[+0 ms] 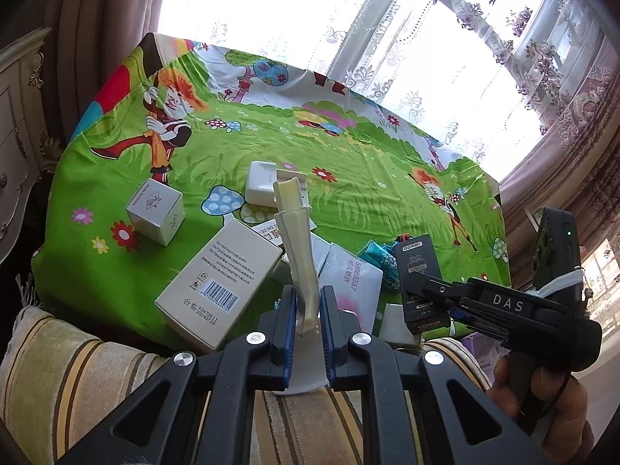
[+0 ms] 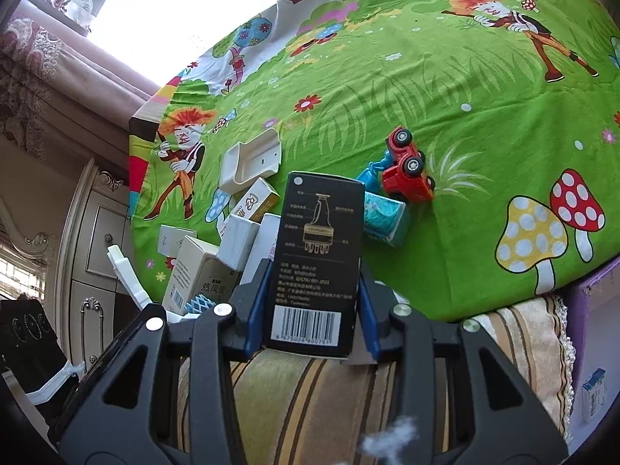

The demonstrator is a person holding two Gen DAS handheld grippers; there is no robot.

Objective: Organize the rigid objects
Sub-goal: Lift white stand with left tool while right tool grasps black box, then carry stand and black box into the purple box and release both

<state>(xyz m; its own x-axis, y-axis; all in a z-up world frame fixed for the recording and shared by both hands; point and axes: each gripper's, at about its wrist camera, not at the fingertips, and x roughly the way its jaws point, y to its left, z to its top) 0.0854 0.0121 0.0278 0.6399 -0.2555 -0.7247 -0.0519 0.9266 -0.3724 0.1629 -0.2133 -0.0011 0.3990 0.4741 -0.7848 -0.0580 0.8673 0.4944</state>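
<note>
Boxes lie clustered at the near edge of the green cartoon tablecloth (image 1: pixel 348 155): leftmost a small white cube box (image 1: pixel 155 215), then a long white barcode box (image 1: pixel 217 283) angled away to the right. The left gripper (image 1: pixel 308 325) is clamped on a cream plastic strip (image 1: pixel 294 240), its long axis running up and away. Further right, the right gripper (image 2: pixel 310 306) has its pads against a black barcode box (image 2: pixel 316 259), held upright, long axis pointing away toward a red toy car (image 2: pixel 407 166)
</note>
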